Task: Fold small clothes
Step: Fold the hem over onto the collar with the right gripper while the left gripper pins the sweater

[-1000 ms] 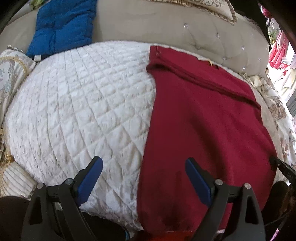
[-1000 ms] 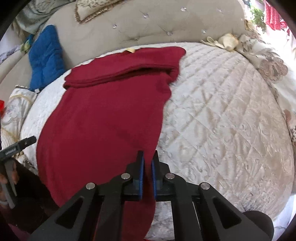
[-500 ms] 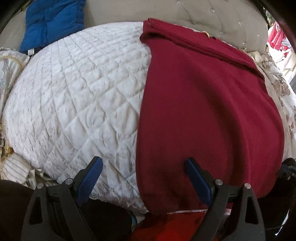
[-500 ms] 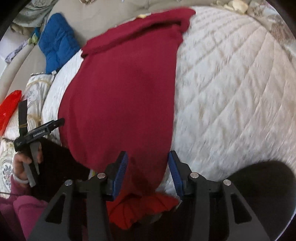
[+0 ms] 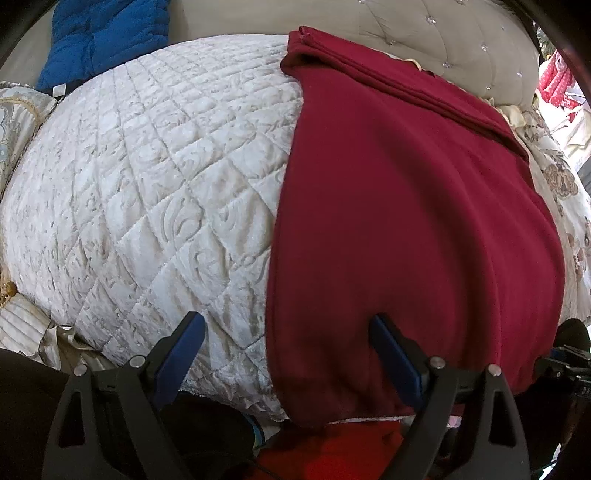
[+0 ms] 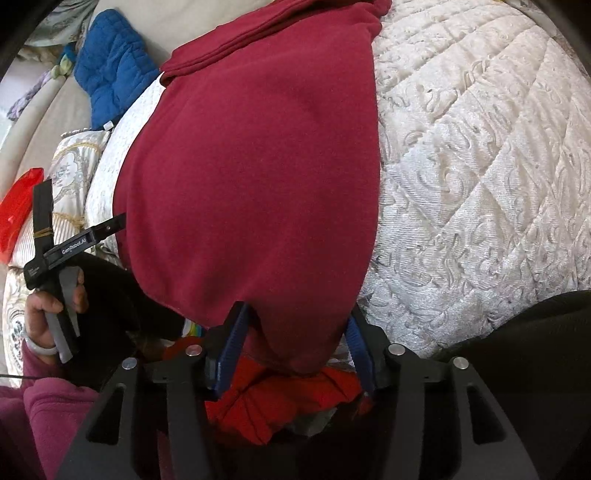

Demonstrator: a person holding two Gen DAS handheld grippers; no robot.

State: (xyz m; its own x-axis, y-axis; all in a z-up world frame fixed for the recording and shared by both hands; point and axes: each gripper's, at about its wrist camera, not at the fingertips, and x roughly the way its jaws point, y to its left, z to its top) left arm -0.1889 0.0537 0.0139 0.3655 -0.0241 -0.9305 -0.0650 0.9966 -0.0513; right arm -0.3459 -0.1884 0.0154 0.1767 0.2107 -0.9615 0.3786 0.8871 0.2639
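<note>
R gripper [image 6: 293, 343] hangs over the near edge of the quilted cushion [image 6: 480, 166], jaws opening. The hem of the dark red garment [image 6: 258, 166] sits between them, but the pads don't look pressed on it, so it reads as released, not gripped. L gripper [image 5: 288, 354] is spread wide at the same near edge; its jaws straddle the garment's left side edge w/o touching cloth, nothing held. In the right wrist view the person's left hand [image 6: 48, 314] shows on that tool's handle.

The garment lies flat on the cushion's right half, bottom hem draped over the near edge, a folded band along the far edge by the tufted backrest [image 5: 424, 33]. A bright red cloth [image 6: 280, 398] sits bunched below the near edge; a blue cushion [image 5: 107, 37] at the far-left corner.

Step, prob.: garment laid out and smoothed, fold not yet begun. Next move likely calls for both grippers to close on the two hem corners, then carry them evenly toward the far edge; uneven pinch would skew the fold.
</note>
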